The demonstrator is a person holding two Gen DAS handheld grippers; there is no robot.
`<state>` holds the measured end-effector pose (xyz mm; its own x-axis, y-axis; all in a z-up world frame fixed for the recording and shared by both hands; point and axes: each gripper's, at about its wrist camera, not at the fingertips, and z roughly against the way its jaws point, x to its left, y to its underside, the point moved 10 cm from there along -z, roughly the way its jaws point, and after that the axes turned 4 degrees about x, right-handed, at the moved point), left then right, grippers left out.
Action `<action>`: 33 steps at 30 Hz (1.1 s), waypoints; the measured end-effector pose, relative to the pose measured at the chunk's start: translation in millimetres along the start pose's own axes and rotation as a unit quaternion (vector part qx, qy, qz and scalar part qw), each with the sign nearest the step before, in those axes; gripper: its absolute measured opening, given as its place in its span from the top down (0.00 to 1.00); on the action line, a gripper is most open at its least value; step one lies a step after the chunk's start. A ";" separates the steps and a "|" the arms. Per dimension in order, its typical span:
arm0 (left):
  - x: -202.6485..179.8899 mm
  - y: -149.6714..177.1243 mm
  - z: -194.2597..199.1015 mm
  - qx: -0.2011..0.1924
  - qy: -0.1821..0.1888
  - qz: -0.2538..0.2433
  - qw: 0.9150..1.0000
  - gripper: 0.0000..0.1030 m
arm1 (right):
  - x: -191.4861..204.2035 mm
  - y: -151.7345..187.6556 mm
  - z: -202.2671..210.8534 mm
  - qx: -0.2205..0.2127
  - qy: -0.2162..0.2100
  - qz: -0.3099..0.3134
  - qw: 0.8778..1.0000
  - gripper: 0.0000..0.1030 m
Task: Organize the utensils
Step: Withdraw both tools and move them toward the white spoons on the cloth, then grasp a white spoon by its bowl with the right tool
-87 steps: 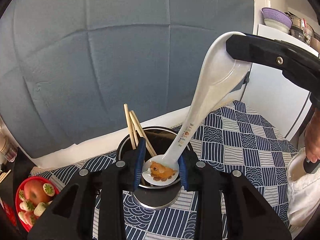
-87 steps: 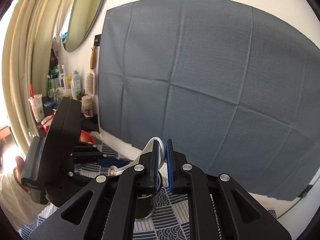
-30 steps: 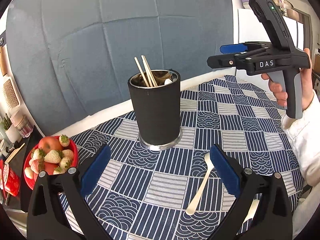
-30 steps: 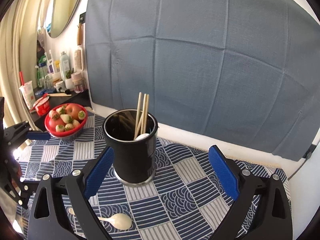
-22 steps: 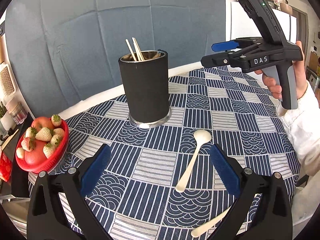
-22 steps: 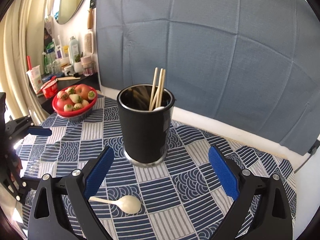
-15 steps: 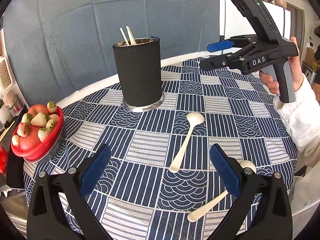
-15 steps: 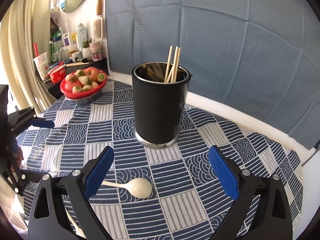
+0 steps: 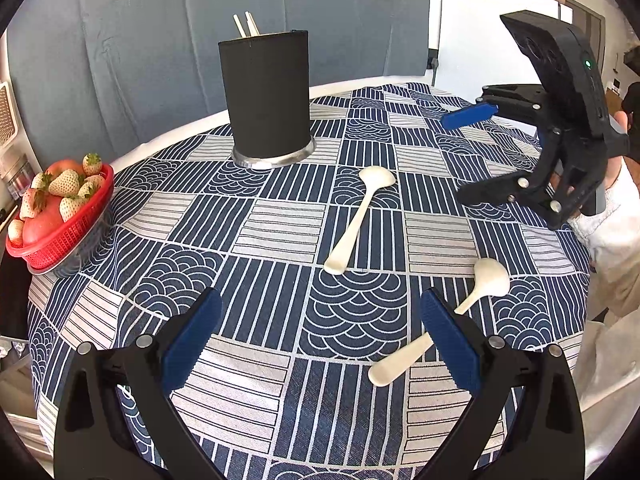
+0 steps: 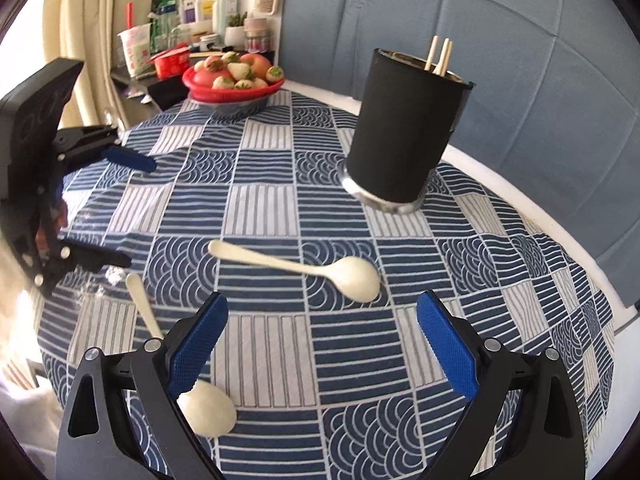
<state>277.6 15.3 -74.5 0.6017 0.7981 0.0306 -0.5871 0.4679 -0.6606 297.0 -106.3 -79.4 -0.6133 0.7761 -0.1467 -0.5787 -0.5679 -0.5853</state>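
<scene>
A black utensil holder [image 9: 267, 94] with chopsticks [image 9: 245, 24] in it stands upright at the back of the table; it also shows in the right wrist view [image 10: 404, 132]. Two cream spoons lie on the cloth: one [image 9: 357, 216] mid-table, also in the right wrist view [image 10: 304, 269], and one [image 9: 448, 316] nearer the front, also in the right wrist view [image 10: 180, 360]. My left gripper [image 9: 320, 344] is open and empty, low over the front of the table. My right gripper [image 10: 320, 344] is open and empty above the spoons; it shows at the right in the left wrist view [image 9: 472, 152].
A red basket of strawberries and fruit [image 9: 56, 208] sits at the table's left edge, also in the right wrist view [image 10: 232, 76]. A blue patterned cloth [image 9: 280, 240] covers the round table. A shelf of bottles [image 10: 192, 12] stands beyond the basket.
The patterned spoon went into the holder and both grippers let go. Both have pulled back and down from the holder, bringing the two cream spoons on the cloth into view.
</scene>
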 end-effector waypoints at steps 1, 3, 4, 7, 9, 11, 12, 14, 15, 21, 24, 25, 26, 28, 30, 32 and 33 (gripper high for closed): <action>0.0 1.8 -0.3 0.001 0.000 0.000 1.000 0.06 | 6.2 8.3 -0.5 0.006 -0.005 0.009 1.000 0.12; -0.5 5.4 -0.3 0.001 0.004 0.000 1.000 0.06 | 18.0 24.3 -1.1 0.019 -0.016 0.023 0.999 0.12; -1.0 6.8 0.2 0.001 0.006 0.002 1.000 0.06 | 23.5 31.8 -0.6 0.023 -0.021 0.029 0.999 0.12; -2.9 13.7 -1.2 0.005 0.014 0.005 1.000 0.06 | 38.7 50.2 0.1 0.030 -0.039 0.044 0.998 0.12; -3.3 17.8 -3.2 0.009 0.015 0.006 1.000 0.06 | 46.4 60.0 -2.2 0.035 -0.049 0.048 0.997 0.12; -3.8 20.8 -5.4 0.014 0.016 0.008 1.000 0.06 | 52.1 68.0 -5.8 0.036 -0.058 0.049 0.996 0.12; -3.9 21.3 -5.9 0.015 0.015 0.009 1.000 0.06 | 54.1 71.3 -7.8 0.037 -0.061 0.049 0.996 0.12; -4.4 21.4 -4.6 0.013 0.014 0.009 1.000 0.06 | 56.5 75.4 -11.5 0.034 -0.067 0.043 0.996 0.12; -4.9 21.3 -3.9 0.011 0.015 0.009 1.000 0.06 | 55.7 75.2 -11.9 0.029 -0.071 0.035 0.996 0.12; -6.4 24.5 -4.3 0.016 0.017 0.009 1.000 0.06 | 51.0 68.6 -11.2 0.004 -0.097 0.002 0.995 0.54; -7.6 24.0 -5.8 0.017 0.020 0.008 1.000 0.06 | 49.1 64.3 -13.2 0.012 -0.104 0.000 0.994 0.68; -8.1 24.0 -6.1 0.017 0.021 0.006 1.000 0.06 | 48.4 62.3 -13.0 0.010 -0.108 -0.003 0.994 0.69; -8.6 24.2 -6.5 0.018 0.020 0.004 1.000 0.06 | 48.3 60.9 -13.2 0.009 -0.121 -0.010 0.993 0.70; -10.0 24.1 -6.1 0.016 0.019 0.000 1.000 0.06 | 46.9 58.5 -14.1 0.007 -0.146 -0.027 0.989 0.74; -13.0 23.3 -6.4 0.016 0.024 -0.005 1.000 0.06 | 44.9 56.1 -14.7 0.005 -0.159 -0.038 0.986 0.79; -17.8 23.8 -6.9 0.021 0.029 -0.015 0.999 0.06 | 42.9 56.2 -17.7 0.015 -0.168 -0.047 0.985 1.00; -20.7 24.3 -8.1 0.025 0.032 -0.023 0.999 0.06 | 42.2 57.4 -21.0 0.024 -0.167 -0.050 0.984 1.00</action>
<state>255.3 7.0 -97.2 0.6618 0.7496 0.0105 -0.5834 0.5238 -0.6207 249.2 -100.4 -136.0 -0.6898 0.6999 0.1853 -0.6653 -0.5118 -0.5435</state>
